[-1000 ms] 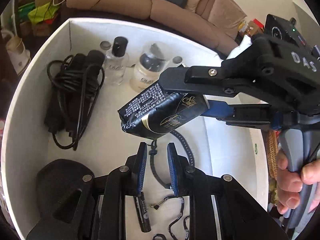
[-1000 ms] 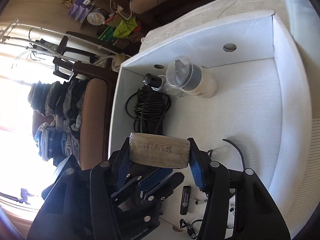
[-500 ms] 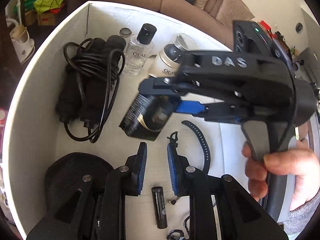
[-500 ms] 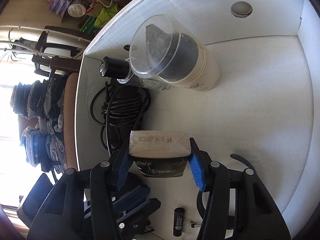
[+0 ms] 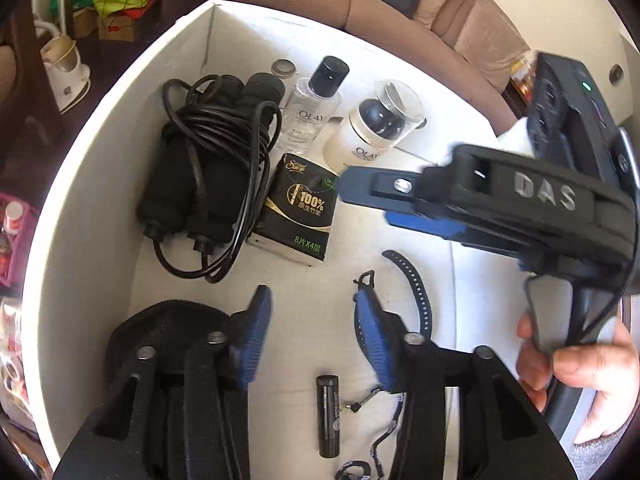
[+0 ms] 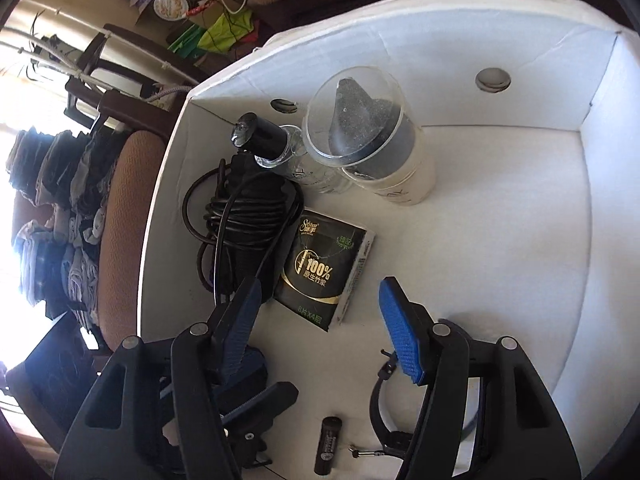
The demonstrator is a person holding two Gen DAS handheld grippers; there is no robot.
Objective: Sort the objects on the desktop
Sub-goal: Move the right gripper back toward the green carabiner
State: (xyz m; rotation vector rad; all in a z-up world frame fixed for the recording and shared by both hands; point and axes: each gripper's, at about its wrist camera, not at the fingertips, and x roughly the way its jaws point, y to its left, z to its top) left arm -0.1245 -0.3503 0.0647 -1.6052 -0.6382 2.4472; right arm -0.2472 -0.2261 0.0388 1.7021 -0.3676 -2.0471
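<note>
Tissue pack (image 6: pixel 326 272) lies flat in the white box (image 6: pixel 520 200), just ahead of the right gripper (image 6: pixel 320 320) and between the lines of its fingers (image 6: pixel 400 336). Those fingers are opening and touch nothing; the pack sits free on the box floor. I think it has just been put in its place.

On the far side of the pack from the fingers stand a clear bottle (image 5: pixel 314 104) and a cream jar (image 5: pixel 372 136). Beside the pack, out past the darker finger, lies the black cord bundle (image 6: pixel 244 208), just touching or almost touching it.

Left gripper (image 5: pixel 312 340) hangs low in the box with its fingers (image 5: pixel 370 332) opening too, and nothing is between them. Below them lies a small black tube (image 5: pixel 328 416). By one finger lies a black strap (image 5: pixel 416 292) with a thin lanyard (image 5: pixel 360 400).

What could go wrong? The right fingers are close over the pack. If they pull back low, one could catch the pack's edge and drag it out of place. A push forward could knock the bottle or jar over, as they look tall and tippy. The two grippers are also near each other, so they could bump. If the left fingers go for the tube, they might hook the lanyard and pull the strap along.
</note>
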